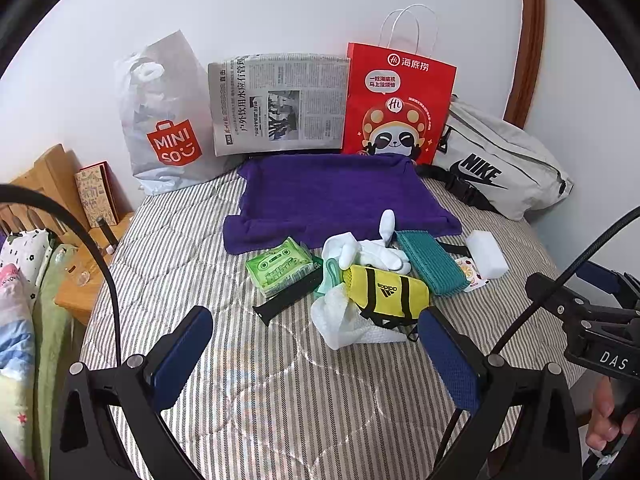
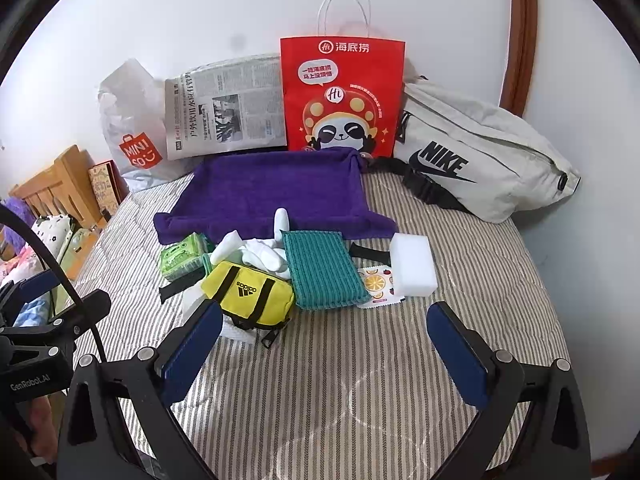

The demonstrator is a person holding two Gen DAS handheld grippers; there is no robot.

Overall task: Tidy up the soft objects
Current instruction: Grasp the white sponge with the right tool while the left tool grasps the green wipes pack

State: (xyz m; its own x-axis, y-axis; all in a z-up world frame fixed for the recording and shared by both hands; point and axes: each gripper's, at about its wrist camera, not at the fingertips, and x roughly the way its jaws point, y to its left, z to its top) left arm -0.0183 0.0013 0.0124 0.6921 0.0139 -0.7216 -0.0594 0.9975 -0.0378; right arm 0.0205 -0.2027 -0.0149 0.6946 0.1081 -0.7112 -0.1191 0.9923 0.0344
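Observation:
A pile of small items lies on the striped bedspread (image 1: pixel 240 360) in front of a purple towel (image 1: pixel 340 196) (image 2: pixel 272 192). It holds a yellow adidas pouch (image 1: pixel 384 292) (image 2: pixel 248 294), white gloves (image 1: pixel 372 252) (image 2: pixel 260 254), a teal cloth (image 1: pixel 432 260) (image 2: pixel 324 268), a white sponge (image 1: pixel 486 254) (image 2: pixel 414 266), a green tissue pack (image 1: pixel 280 266) (image 2: pixel 180 258) and a crumpled white wrap (image 1: pixel 340 320). My left gripper (image 1: pixel 316 316) hovers open just short of the pouch. My right gripper (image 2: pixel 324 312) is open too, near the teal cloth, holding nothing.
Against the wall stand a MINISO plastic bag (image 1: pixel 164 120), a newspaper (image 1: pixel 280 104), a red paper bag (image 1: pixel 396 104) and a grey Nike bag (image 1: pixel 500 160). A black strap (image 1: pixel 288 298) and a fruit-print packet (image 2: pixel 376 284) lie in the pile. A wooden bedside stand (image 1: pixel 80 280) is at left.

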